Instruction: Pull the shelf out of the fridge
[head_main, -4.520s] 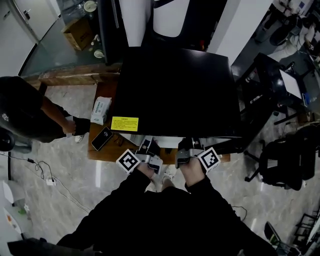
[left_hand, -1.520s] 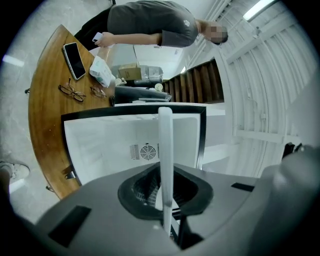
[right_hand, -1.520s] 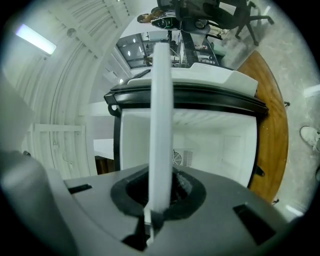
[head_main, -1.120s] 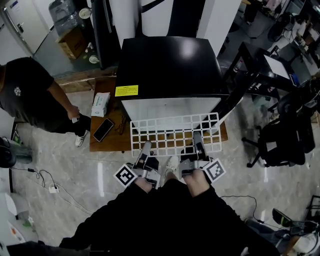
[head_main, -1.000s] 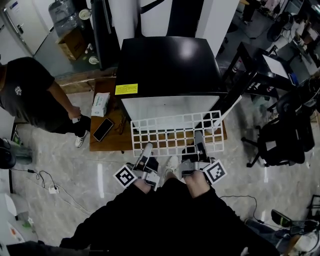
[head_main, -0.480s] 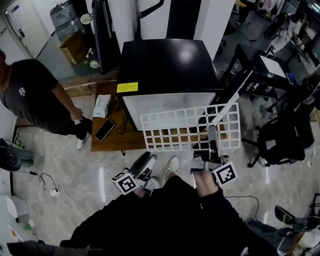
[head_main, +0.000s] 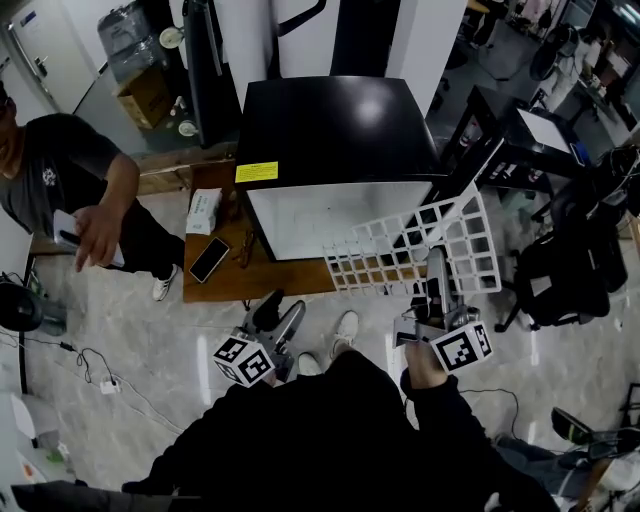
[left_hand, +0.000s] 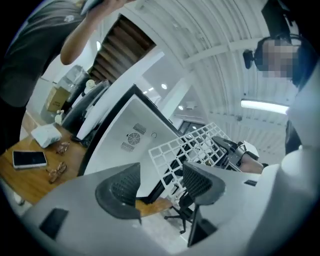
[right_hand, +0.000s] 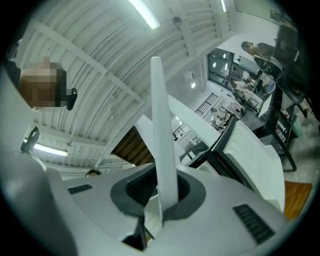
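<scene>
Head view: wire shelf (head_main: 452, 236) clear of fridge (head_main: 340, 130), right gripper (head_main: 437, 272) fingers clamped on its edge; left gripper (head_main: 280, 312) fingers just opened, empty. Next likely: steady one-handed carry.

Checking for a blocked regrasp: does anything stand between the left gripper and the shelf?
Nothing visible does. The left gripper, whose jaws have just been opening, is empty. Only open air lies between it and the shelf, which the right gripper holds tilted, out in front of the fridge.
</scene>
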